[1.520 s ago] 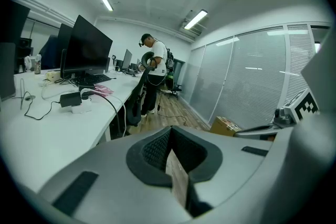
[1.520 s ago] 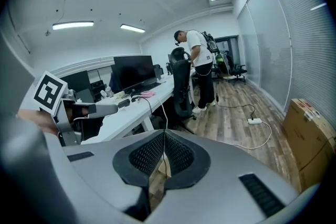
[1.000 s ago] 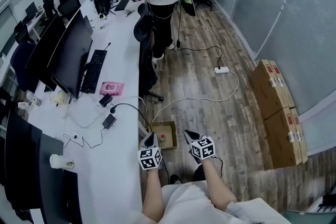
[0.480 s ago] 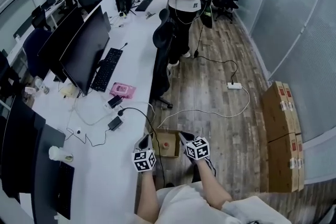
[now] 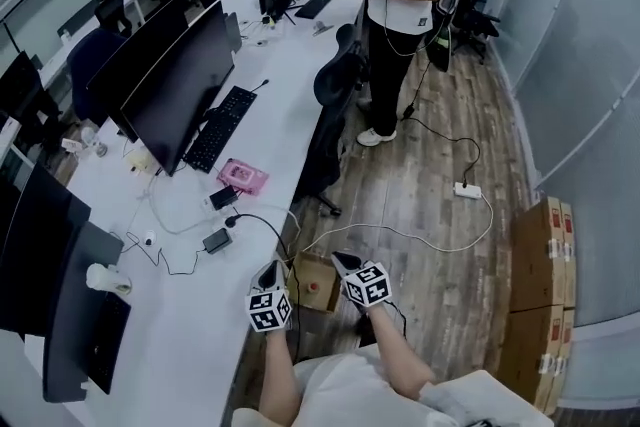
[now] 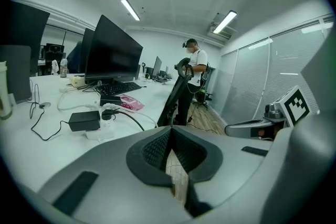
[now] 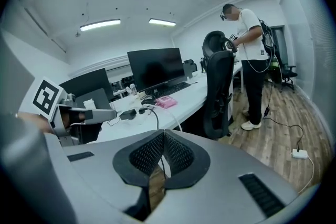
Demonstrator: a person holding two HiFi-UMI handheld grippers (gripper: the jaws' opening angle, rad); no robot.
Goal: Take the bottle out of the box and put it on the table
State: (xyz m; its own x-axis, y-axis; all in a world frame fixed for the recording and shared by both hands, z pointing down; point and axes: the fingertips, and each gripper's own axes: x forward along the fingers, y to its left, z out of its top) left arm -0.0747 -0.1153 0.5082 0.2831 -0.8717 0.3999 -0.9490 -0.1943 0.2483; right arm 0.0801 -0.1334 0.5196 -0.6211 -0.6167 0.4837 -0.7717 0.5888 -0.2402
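Holding, item one: left gripper (image 5: 268, 272), jaws closed on nothing. In its own view the pads meet at the tips, and only floorboards show in the slit beneath.

Item two: right gripper (image 5: 344, 262), jaws likewise closed and empty. Both point downward at lower centre of the head view, one on each side of the box (image 5: 303, 270). I judge I hold them so to frame the reach; the jaws must part before any grasp.

Item three: box, a small open cardboard carton on the wooden floor (image 5: 420, 215), just beside the edge of the desk (image 5: 195, 325). Contents: bottle (image 5: 314, 288), seen only as a small red-topped speck, too small to make out further. Not yet lifted.

Item four: desk, long and white, filling the left half of the frame. A bare stretch at lower left, near the box, looks a sensible landing place.

Item five: stacked closed cartons (image 5: 545, 245), right edge, well apart from the box; contents unseen.
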